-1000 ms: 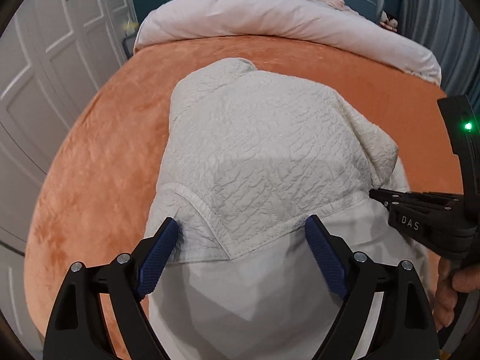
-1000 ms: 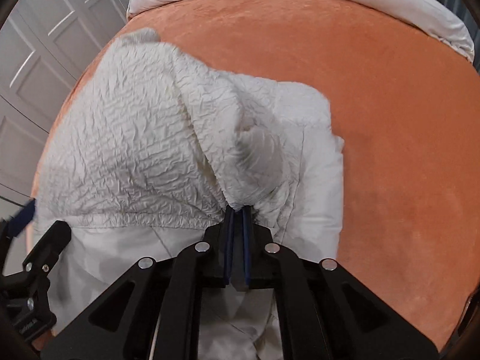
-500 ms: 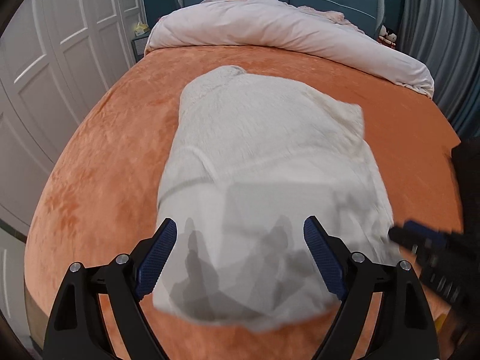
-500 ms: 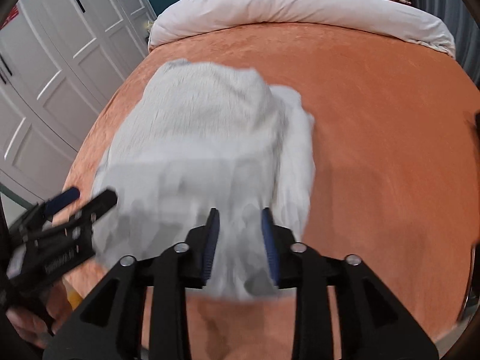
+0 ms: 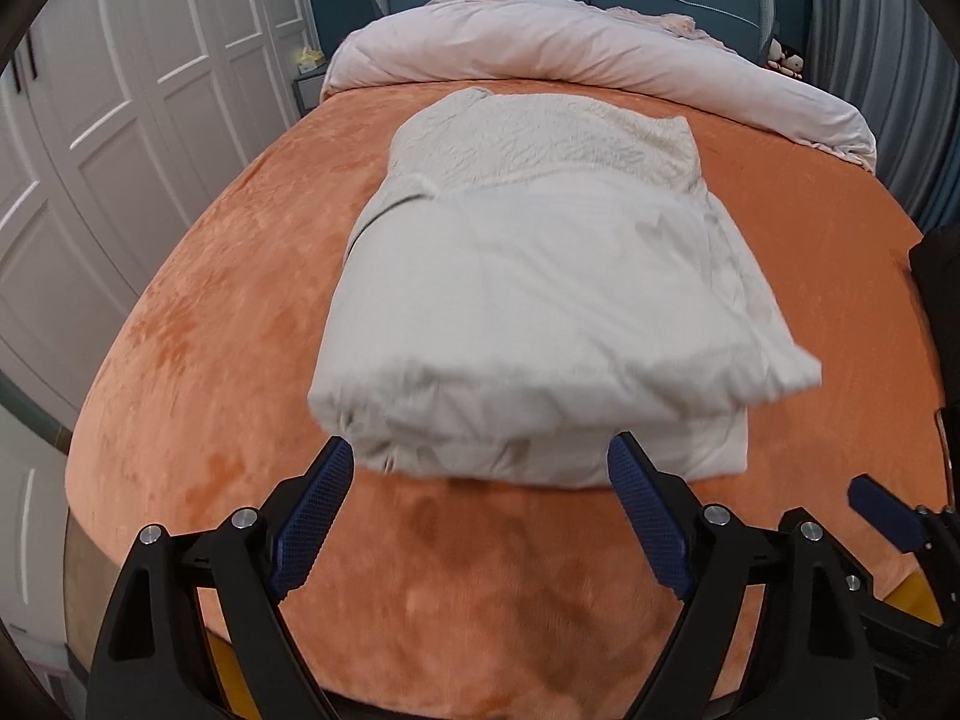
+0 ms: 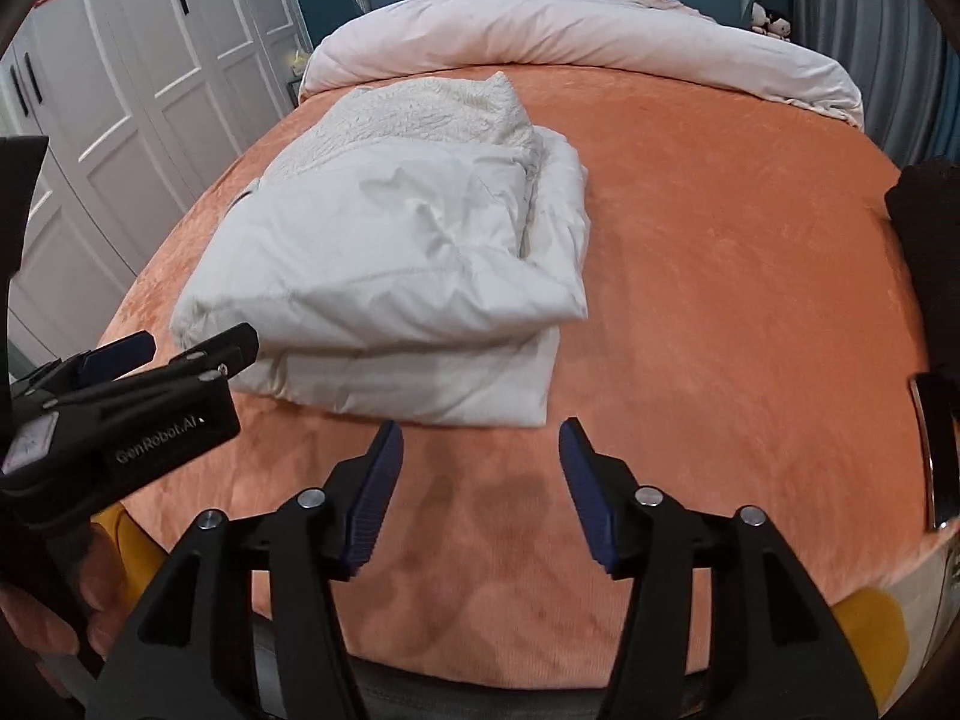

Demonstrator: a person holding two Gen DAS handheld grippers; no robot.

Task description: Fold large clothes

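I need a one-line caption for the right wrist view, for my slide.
Right gripper open above the orange bedspread, the folded white garment resting just ahead, left gripper beside it.

The folded white garment (image 5: 540, 300) looks blurred along its near edge. A dark object (image 6: 927, 252) at the right is cut off.
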